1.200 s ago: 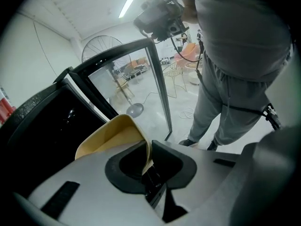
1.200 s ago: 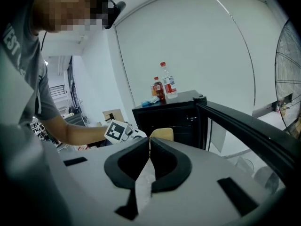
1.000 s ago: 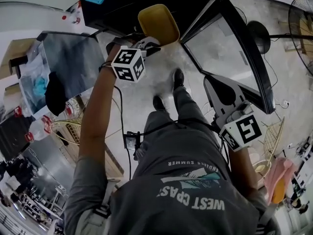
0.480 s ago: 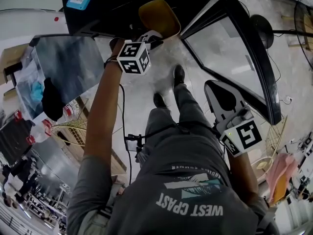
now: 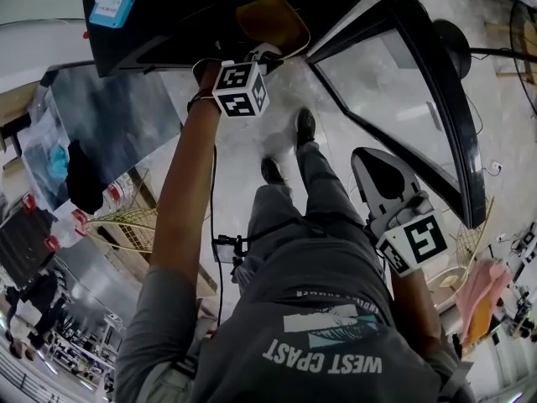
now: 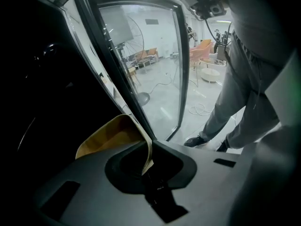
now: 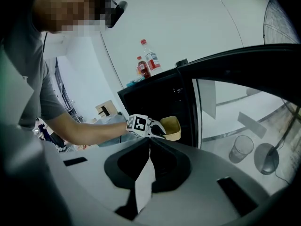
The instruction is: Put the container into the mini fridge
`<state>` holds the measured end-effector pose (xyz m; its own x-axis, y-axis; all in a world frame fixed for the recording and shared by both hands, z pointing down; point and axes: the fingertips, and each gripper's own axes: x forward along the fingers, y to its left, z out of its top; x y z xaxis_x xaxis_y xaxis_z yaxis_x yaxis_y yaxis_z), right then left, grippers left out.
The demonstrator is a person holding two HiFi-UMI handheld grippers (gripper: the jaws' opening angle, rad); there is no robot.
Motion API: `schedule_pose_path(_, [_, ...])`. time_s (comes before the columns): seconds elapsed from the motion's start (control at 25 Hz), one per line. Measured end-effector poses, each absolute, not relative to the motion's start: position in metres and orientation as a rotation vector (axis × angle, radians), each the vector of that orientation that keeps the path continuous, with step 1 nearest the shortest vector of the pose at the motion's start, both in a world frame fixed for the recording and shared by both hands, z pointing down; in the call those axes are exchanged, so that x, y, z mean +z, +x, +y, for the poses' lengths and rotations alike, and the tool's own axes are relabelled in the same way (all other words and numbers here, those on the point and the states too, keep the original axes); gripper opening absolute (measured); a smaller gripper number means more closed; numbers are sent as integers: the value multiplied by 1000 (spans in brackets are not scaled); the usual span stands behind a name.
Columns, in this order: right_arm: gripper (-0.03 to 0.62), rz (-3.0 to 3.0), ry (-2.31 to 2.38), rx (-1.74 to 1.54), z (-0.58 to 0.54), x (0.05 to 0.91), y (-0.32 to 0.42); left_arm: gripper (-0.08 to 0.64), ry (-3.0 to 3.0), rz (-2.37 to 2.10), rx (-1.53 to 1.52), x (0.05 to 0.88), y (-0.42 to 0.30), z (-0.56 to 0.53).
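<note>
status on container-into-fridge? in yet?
Done: the mini fridge door stands open and the yellow container is off whatever it sat on. In hand: the left tool is clamped on its rim, holding it at the dark fridge opening; how far in is hard to tell. The right tool is shut, empty, held back. Left: set it down inside, release, withdraw.

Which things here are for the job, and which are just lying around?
For the job: yellow container, left tongs gripping it, mini fridge, its open glass door.
Just lying about: two red-capped bottles on the fridge, fan.
</note>
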<state>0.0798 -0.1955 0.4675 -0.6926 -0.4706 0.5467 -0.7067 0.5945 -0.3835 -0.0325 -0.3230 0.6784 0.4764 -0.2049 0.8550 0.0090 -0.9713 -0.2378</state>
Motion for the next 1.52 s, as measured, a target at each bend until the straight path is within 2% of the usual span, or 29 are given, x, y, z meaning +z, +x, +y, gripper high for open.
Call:
schedule_pose_path(1.04, [29,-2349,999,902,-207,494,100,55,-2459,654,-1580,710,-43,-431])
schedule_pose_path(1.52, [29,-2359,1018,889,-201,486,94,102,-2405,810,-1527,694,-48,-444])
